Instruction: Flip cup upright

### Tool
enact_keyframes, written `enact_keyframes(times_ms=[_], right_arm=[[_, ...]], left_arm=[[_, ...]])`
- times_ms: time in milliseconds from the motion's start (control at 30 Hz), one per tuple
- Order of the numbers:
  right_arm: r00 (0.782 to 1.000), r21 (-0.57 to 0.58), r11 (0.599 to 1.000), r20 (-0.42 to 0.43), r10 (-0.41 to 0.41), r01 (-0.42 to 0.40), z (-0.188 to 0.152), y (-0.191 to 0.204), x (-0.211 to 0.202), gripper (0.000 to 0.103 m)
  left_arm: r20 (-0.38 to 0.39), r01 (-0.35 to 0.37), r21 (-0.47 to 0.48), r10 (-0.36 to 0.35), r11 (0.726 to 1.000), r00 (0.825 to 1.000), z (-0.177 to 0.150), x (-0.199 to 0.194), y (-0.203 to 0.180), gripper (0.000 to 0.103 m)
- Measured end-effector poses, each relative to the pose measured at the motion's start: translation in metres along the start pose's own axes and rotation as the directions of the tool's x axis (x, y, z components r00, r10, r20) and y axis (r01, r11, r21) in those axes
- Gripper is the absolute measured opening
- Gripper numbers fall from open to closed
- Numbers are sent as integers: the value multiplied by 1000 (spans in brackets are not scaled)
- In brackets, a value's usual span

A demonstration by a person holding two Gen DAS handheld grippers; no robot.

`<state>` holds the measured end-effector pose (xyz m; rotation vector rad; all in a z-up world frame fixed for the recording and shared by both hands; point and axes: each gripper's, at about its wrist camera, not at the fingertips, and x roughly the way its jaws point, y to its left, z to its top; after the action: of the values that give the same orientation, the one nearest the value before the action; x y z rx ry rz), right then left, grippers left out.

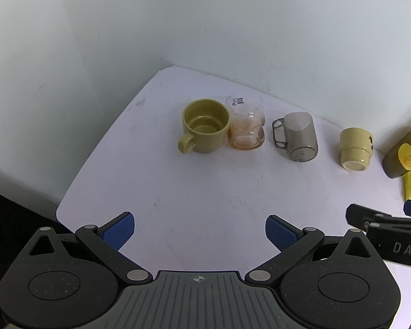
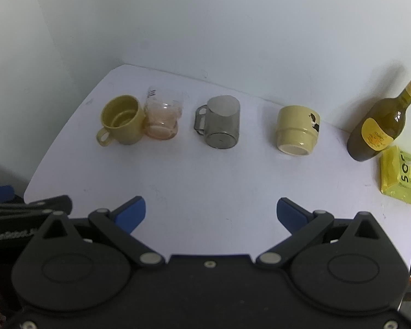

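**Two cups lie base-first ahead of wide, empty claws**

Left wrist view: the left gripper (image 1: 200, 231) has its jaws spread wide with nothing between them. Straight ahead and well apart stand the olive mug (image 1: 204, 126), mouth up, and the clear glass (image 1: 246, 123) touching its right side, which also looks upright. Ahead and to the right the grey cup (image 1: 298, 137) lies on its side, its base turned toward the claw and its handle to the left. Further right lies the cream cup (image 1: 354, 148), likewise base-first. The right gripper (image 1: 383, 220) shows at the right edge.

Right wrist view: the right gripper (image 2: 211, 211) is equally wide and holds nothing. The grey cup (image 2: 223, 122) sits almost dead ahead, its long axis running away from the claw, mouth toward the wall. The cream cup (image 2: 297, 130) lies ahead and to the right, on the same axis. A bottle (image 2: 380, 126) and a yellow packet (image 2: 400, 178) sit far right.

Judged from this, the right claw is the better placed for either tipped cup.
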<state>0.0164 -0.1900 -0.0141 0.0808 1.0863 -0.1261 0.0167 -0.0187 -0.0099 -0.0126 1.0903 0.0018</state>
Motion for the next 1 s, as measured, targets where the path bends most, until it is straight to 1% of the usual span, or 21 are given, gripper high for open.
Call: enact_keyframes(times_ms=[133, 233, 300, 333, 367, 400, 433, 500, 567, 633, 667, 700, 733, 767, 800, 833, 867, 900, 967, 1000], right_arm=[[1000, -7, 1000, -15, 17, -18, 2, -8, 5, 103], [1000, -25, 999, -9, 28, -28, 1, -13, 11, 103], [1000, -32, 999, 13, 26, -25, 1, -18, 20, 103], [998, -31, 999, 53, 26, -25, 1, -25, 29, 103], [997, -37, 999, 69, 23, -21, 3, -28, 36, 103], [997, -41, 999, 71, 22, -19, 4, -28, 38, 103], [997, -73, 997, 82, 11, -5, 9, -33, 54, 103], [996, -102, 995, 82, 18, -10, 16, -36, 67, 103], [996, -132, 990, 68, 49, -40, 32, -41, 93, 103], [995, -136, 985, -3, 104, -104, 54, -44, 120, 103], [992, -131, 983, -10, 128, -128, 61, -46, 129, 103], [991, -130, 983, -10, 131, -132, 64, -47, 132, 103], [989, -124, 982, -4, 145, -145, 73, -48, 142, 103], [989, -116, 983, 10, 147, -145, 87, -49, 157, 103], [989, -115, 983, 13, 146, -144, 87, -48, 159, 103], [991, -112, 985, 21, 133, -130, 98, -46, 175, 103], [992, -111, 986, 15, 128, -126, 100, -45, 181, 103], [992, -109, 986, 8, 124, -123, 103, -44, 187, 102], [992, -95, 988, -31, 120, -122, 108, -39, 208, 95], [991, -82, 989, -53, 122, -126, 108, -38, 218, 89]], left_arm=[[-1, -15, -14, 15, 1000, 1000, 0, 0, -3, 103], [-7, -32, -26, 32, 999, 999, -1, 0, -5, 103], [-13, -48, -50, 48, 998, 999, -3, -1, -5, 103], [-14, -51, -55, 51, 997, 999, -3, -1, -5, 103], [-13, -59, -69, 58, 996, 998, -4, -3, -4, 103], [-12, -71, -86, 70, 994, 997, -6, -5, -2, 103], [-13, -79, -96, 79, 992, 997, -8, -6, -1, 103], [-30, -115, -144, 112, 983, 993, -13, -9, 5, 103], [-56, -146, -184, 138, 972, 989, -20, -10, 10, 103], [-77, -168, -207, 155, 964, 985, -26, -11, 14, 103], [-99, -199, -231, 180, 952, 979, -33, -12, 17, 103], [-113, -216, -246, 194, 945, 975, -38, -13, 19, 103], [-118, -222, -253, 198, 942, 973, -39, -13, 19, 103], [-138, -245, -288, 213, 926, 967, -47, -15, 22, 103], [-150, -257, -308, 220, 916, 964, -52, -16, 24, 103], [-154, -262, -315, 223, 912, 963, -54, -17, 25, 103], [-164, -274, -330, 231, 903, 959, -59, -19, 26, 103], [-178, -290, -346, 241, 892, 954, -65, -21, 27, 103], [-187, -299, -363, 245, 883, 951, -71, -24, 28, 103], [-189, -302, -371, 247, 878, 950, -74, -26, 30, 103]])
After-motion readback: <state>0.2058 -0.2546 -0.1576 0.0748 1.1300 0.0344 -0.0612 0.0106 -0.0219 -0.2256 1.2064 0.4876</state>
